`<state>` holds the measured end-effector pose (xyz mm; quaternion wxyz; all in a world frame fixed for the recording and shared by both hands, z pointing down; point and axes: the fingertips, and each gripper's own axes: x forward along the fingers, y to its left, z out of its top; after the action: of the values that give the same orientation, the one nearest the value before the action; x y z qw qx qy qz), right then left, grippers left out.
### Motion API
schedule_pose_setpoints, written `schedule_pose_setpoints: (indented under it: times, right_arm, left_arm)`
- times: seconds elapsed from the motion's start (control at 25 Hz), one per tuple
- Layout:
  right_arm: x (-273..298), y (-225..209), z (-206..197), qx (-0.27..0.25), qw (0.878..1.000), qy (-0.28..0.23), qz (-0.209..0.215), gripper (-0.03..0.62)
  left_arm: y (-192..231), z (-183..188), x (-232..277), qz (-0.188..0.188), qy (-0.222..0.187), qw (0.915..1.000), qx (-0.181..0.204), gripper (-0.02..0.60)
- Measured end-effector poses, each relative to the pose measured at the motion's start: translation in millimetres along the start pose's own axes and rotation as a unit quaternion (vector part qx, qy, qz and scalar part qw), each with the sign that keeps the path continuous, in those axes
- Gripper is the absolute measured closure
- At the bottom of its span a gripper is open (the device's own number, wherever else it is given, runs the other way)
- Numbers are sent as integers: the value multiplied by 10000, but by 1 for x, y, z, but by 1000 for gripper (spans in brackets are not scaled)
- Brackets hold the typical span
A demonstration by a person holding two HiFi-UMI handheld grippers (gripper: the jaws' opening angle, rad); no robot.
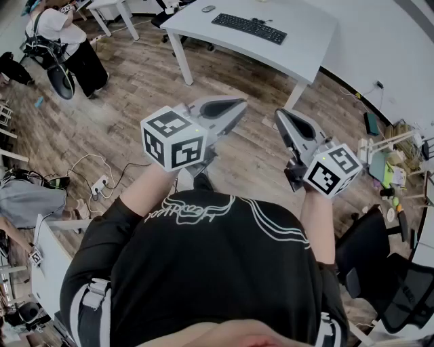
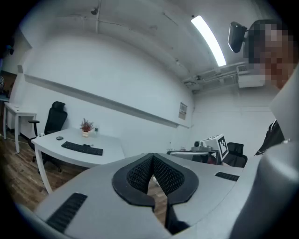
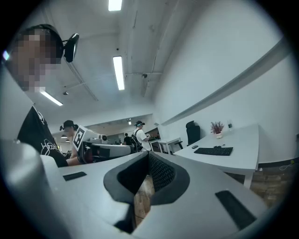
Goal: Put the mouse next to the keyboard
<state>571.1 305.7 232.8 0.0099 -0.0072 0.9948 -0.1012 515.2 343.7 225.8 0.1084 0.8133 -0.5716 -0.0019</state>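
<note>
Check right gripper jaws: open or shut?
Shut. The right gripper jaws meet at the tips with nothing between them.

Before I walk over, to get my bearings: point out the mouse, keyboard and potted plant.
mouse (image 1: 208,9): head view, its top.
keyboard (image 1: 249,28): head view, middle keys.
potted plant (image 2: 86,125): left gripper view, its leaves.

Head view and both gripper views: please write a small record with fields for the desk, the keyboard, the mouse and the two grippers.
desk: white, well ahead of both grippers
keyboard: black, flat on the desk
mouse: dark, on the desk past the keyboard's left end in the head view, not touching it
left gripper: shut, nothing between its jaws, over the wooden floor
right gripper: shut, nothing between its jaws, over the wooden floor
potted plant: on the desk, beyond the keyboard
</note>
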Motion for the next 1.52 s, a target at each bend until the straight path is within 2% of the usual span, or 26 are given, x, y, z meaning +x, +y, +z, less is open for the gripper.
schedule_pose_setpoints:
  times: [0.52, 0.72, 0.84, 1.0, 1.16, 1.36, 1.52]
  right_arm:
    - [-25, 15, 12, -48, 9997, -134, -191, 585]
    - [-22, 9, 21, 139, 9989, -394, -208, 583]
    - [-4, 5, 19, 148, 9992, -336, -174, 583]
    - [34, -2, 10, 45, 9999, -97, -130, 583]
    - [85, -17, 6, -120, 9999, 26, -70, 583]
    - [175, -56, -11, 19, 9995, 317, 38, 583]
    - [261, -90, -35, 180, 9982, 578, 5, 583]
  left_arm:
    - [-30, 12, 4, -231, 21, 9994, 240, 575]
    - [-21, 13, 5, -289, -11, 9994, 175, 575]
    - [-3, 10, 3, -256, -11, 9996, 127, 575]
    - [36, 10, -2, -237, -105, 9994, -219, 575]
    - [94, 12, -2, -181, -173, 9983, -520, 575]
    - [195, 7, 5, 21, 80, 9980, -619, 575]
    - [287, 0, 8, 37, 226, 9959, -879, 575]
